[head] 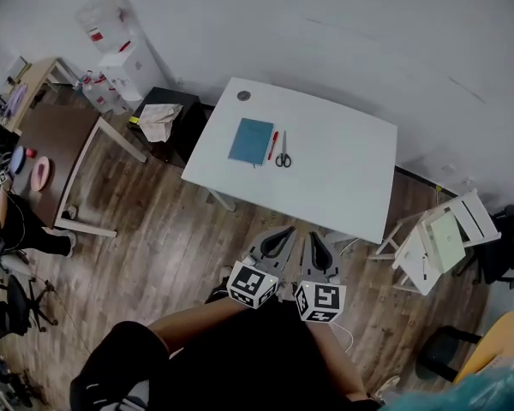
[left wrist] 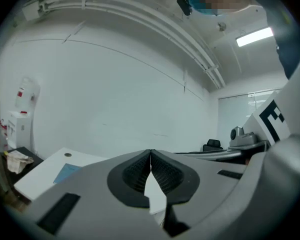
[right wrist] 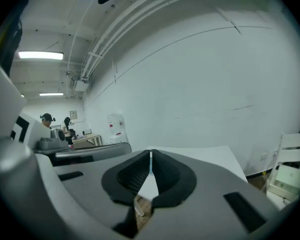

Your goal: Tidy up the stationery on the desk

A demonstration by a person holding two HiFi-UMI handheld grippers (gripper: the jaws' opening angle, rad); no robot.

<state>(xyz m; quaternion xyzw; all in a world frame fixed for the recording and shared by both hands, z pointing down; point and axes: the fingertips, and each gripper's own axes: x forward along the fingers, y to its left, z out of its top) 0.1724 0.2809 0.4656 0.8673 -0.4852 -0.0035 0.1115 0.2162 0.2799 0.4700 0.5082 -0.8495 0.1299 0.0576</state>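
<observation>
Head view: notebook, pen, scissors lie side by side on desk. Left gripper, right gripper clenched, empty, well short of desk. Fits row awaiting tidying or already tidied; next move unsettled.

No word, brand or number can be read in any view. The nearest things to signs are the black-and-white square markers low in the head view's middle, printed on the left cube of the left gripper and the right cube of the right gripper; they are blocky patterns, not letters. At that view's upper left a water dispenser bears a red label, and left in the right gripper view a framed notice hangs on the far wall, both too small to read.
</observation>
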